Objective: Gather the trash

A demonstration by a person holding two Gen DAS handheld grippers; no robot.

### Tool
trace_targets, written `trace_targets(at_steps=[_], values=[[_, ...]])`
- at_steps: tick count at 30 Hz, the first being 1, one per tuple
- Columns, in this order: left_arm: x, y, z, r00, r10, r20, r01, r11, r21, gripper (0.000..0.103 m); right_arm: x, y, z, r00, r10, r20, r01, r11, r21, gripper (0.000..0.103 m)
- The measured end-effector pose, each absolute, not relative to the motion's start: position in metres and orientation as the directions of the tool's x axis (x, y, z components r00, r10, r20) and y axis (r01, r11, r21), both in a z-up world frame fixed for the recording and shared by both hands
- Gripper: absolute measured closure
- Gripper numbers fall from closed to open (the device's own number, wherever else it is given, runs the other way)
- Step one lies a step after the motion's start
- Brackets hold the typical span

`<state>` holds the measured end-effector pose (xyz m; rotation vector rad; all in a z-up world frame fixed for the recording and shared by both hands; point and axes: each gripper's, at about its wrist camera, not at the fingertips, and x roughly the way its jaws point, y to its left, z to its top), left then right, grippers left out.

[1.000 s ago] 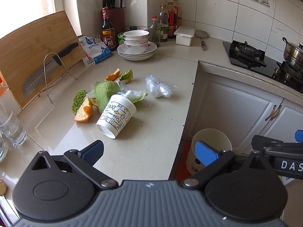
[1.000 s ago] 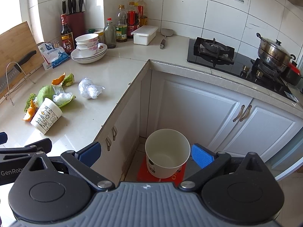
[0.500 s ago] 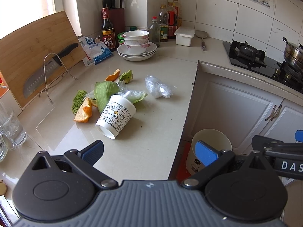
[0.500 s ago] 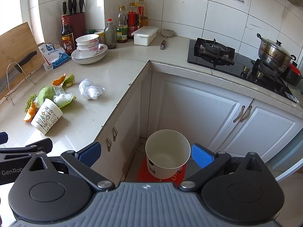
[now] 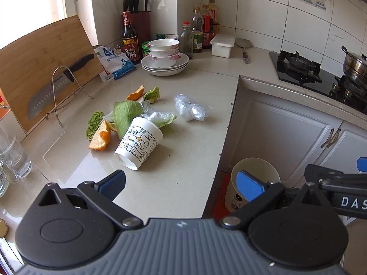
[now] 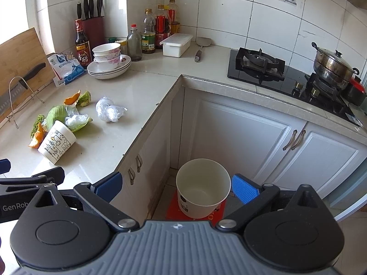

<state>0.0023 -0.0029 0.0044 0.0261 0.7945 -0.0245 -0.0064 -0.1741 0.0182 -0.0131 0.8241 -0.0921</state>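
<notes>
Trash lies on the beige counter: a printed paper cup on its side, orange peels, green cabbage leaves and a crumpled clear plastic bag. The cup also shows in the right wrist view. A white bin stands open on the floor by the cabinet corner. My left gripper is open and empty, hovering near the counter's front edge, short of the cup. My right gripper is open and empty above the bin.
Stacked bowls on plates, bottles, a knife block, a cutting board with a knife on a rack and a blue bag line the back. Glass mugs stand at the left. A stove with a pot is at the right.
</notes>
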Motion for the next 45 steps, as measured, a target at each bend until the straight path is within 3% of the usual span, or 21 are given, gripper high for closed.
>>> trace_targets(at_steps=[19, 35, 38, 45], values=[[0.006, -0.026, 0.007, 0.71, -0.001, -0.704, 0.013, 1.0, 0.012, 0.001, 0.0, -0.2, 0.014, 0.698, -0.023, -0.716, 0.01, 1.0, -0.023, 0.0], [0.011, -0.05, 0.002, 0.754, 0.102, -0.649, -0.057, 0.994, 0.089, 0.001, 0.034, -0.255, 0.009, 0.739, 0.212, -0.639, -0.229, 0.972, 0.057, 0.0], [0.011, -0.044, 0.002, 0.76, 0.054, -0.647, -0.039, 0.999, 0.037, 0.001, 0.045, -0.265, 0.007, 0.725, 0.286, -0.627, -0.287, 0.952, 0.103, 0.0], [0.026, -0.037, -0.009, 0.74, 0.042, -0.672, -0.036, 0.999, 0.023, 0.001, 0.057, -0.27, -0.003, 0.735, 0.352, -0.58, -0.395, 0.917, 0.056, 0.0]])
